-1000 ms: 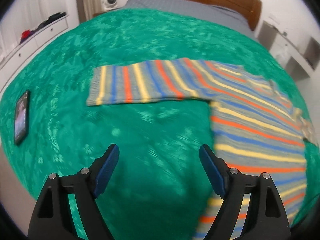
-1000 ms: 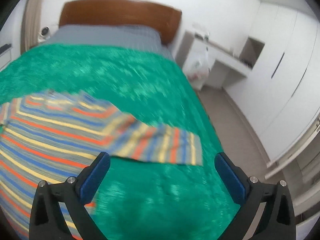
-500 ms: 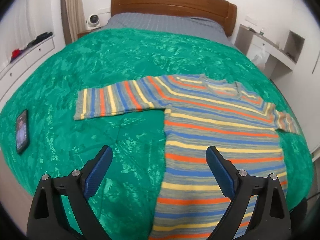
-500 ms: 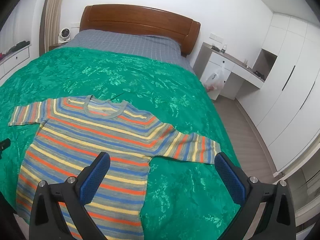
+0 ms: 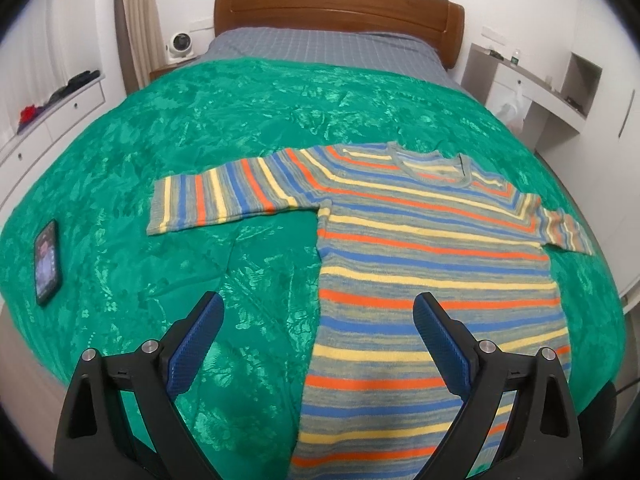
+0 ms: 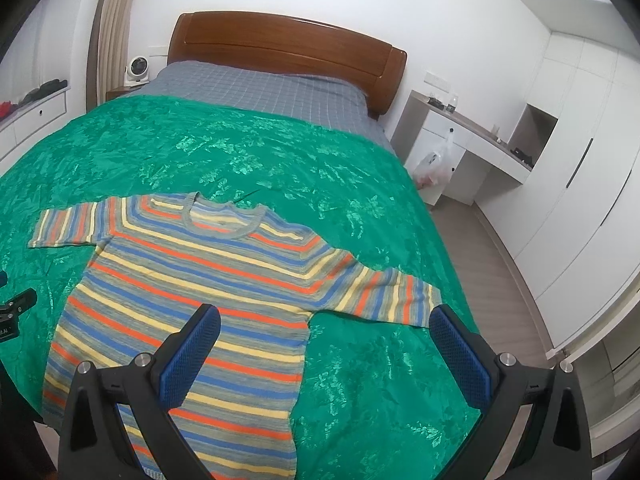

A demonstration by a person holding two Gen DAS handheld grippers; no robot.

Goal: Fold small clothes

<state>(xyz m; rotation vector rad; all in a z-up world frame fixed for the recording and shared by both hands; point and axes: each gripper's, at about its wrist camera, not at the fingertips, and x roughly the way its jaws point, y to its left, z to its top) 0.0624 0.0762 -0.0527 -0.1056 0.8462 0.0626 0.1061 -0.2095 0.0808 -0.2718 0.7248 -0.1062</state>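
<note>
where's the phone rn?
Left wrist view only: the phone lies flat at the far left edge of the green bedspread, left of the striped sweater's outstretched sleeve.

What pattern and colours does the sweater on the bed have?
The sweater has stripes of orange, blue, yellow and grey, with a grey collar; the right wrist view shows it best.

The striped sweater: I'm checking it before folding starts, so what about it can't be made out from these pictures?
- Striped sweater hem: left wrist view, cut off by the bottom edge and the left gripper.
- Hem again: right wrist view, behind the right gripper.
- Underside: against the green bedspread.
</note>
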